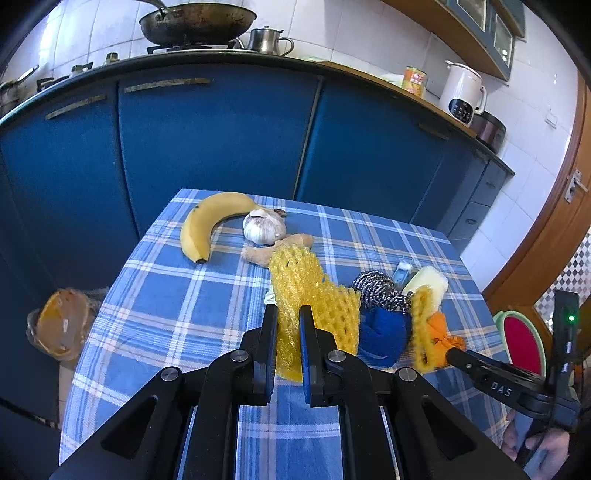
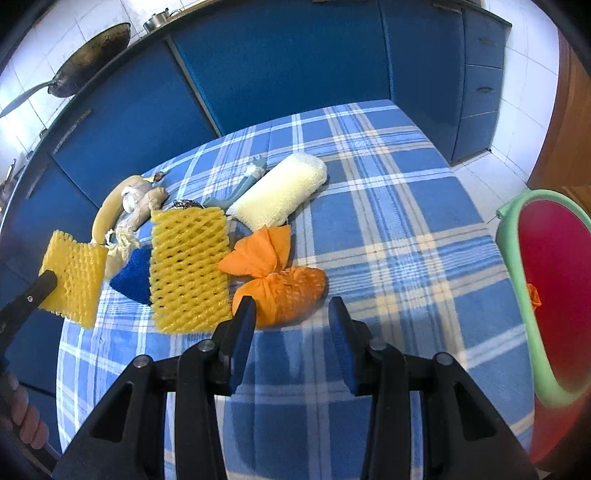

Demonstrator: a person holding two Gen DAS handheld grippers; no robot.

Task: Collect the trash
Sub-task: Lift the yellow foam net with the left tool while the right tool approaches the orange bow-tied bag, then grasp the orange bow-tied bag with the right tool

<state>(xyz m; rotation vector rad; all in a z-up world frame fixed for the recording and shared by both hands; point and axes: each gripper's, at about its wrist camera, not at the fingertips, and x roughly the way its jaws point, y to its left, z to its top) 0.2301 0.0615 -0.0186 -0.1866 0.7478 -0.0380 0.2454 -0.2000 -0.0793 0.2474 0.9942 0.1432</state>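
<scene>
Left gripper (image 1: 288, 314): clamped on a yellow foam fruit net (image 1: 291, 291), which stands up between its two blue-padded fingers above the checked tablecloth (image 1: 166, 314); from the right wrist view that same net (image 2: 72, 277) hangs at the left edge, pinched at its lower corner.
Right gripper (image 2: 291, 310): jaws spread wide with nothing between them, just short of the orange tied bundle (image 2: 284, 291); its left finger nearly touches the bundle's edge.
Second foam net (image 2: 188, 266): lies flat on the cloth, just left of the orange bundle, partly covering a blue cloth (image 2: 133, 277).
Bin: a red bin with a green rim (image 2: 513, 258) stands off the table's right side, with a scrap of orange showing inside it.
Other items on the table: a banana (image 1: 207, 221), a garlic bulb (image 1: 264, 227) touching a piece of ginger (image 1: 258, 253), a steel wool scrubber (image 1: 376, 291), a cream-coloured sponge roll (image 2: 280, 194) and a small pale blue tube (image 2: 251, 177) beside it.
Background: blue cabinets (image 1: 221, 147) under a worktop carrying a wok (image 1: 197, 22), a metal pot (image 1: 267, 40) and a white electric kettle (image 1: 463, 92).
</scene>
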